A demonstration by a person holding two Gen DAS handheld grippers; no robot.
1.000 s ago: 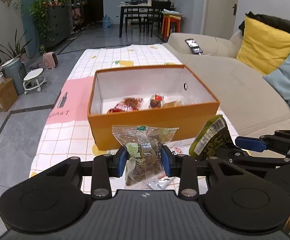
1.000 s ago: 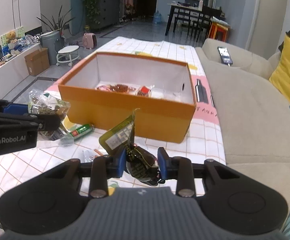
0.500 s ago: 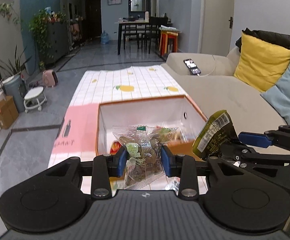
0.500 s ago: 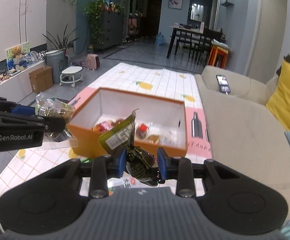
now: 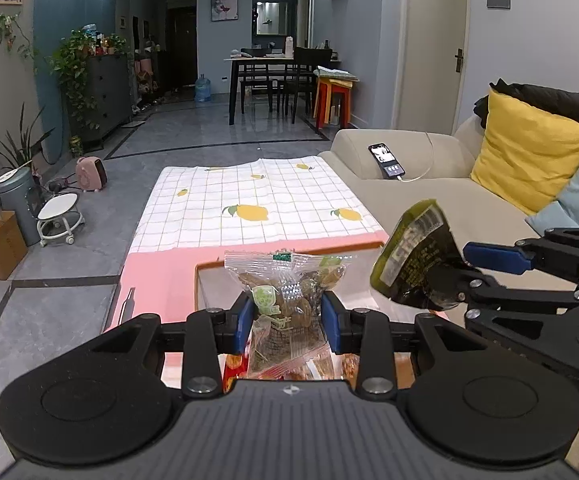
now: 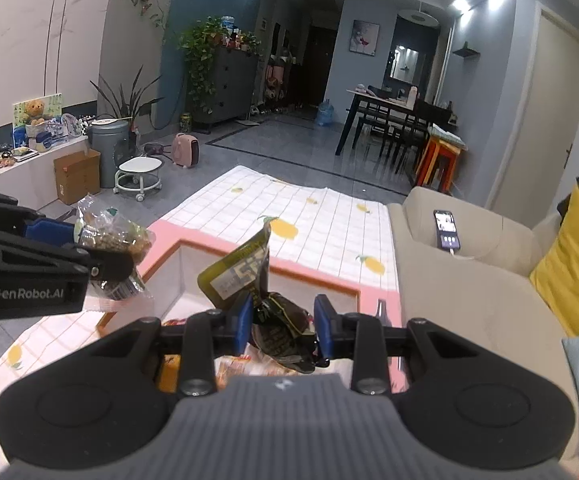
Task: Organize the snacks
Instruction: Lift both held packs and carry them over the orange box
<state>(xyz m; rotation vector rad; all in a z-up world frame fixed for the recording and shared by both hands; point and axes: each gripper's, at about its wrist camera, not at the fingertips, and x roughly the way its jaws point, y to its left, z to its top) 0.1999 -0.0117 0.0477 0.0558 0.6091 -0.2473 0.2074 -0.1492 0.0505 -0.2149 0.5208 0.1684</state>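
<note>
So on the left, a clear snack packet (image 5: 285, 300) full of brown bits is pinched around its middle by the left tongs (image 5: 288, 322), held up over the orange box (image 6: 313, 280) that sits on the desk (image 5: 249, 200) with the lemon-print cloth. It looks light, crinkly and soft, so a grip across the filled middle is probably safer than one on the slippery sealed edge. Further right, a dark green foil packet (image 6: 249, 276) is clamped at its lower end by the right tongs (image 6: 284, 322), with its top flopped over to the left above the box too. That one seems light and slick as well, and it could easily be crushed if squeezed harder. A few other snacks (image 6: 249, 364) can be spotted down inside the box already.
</note>
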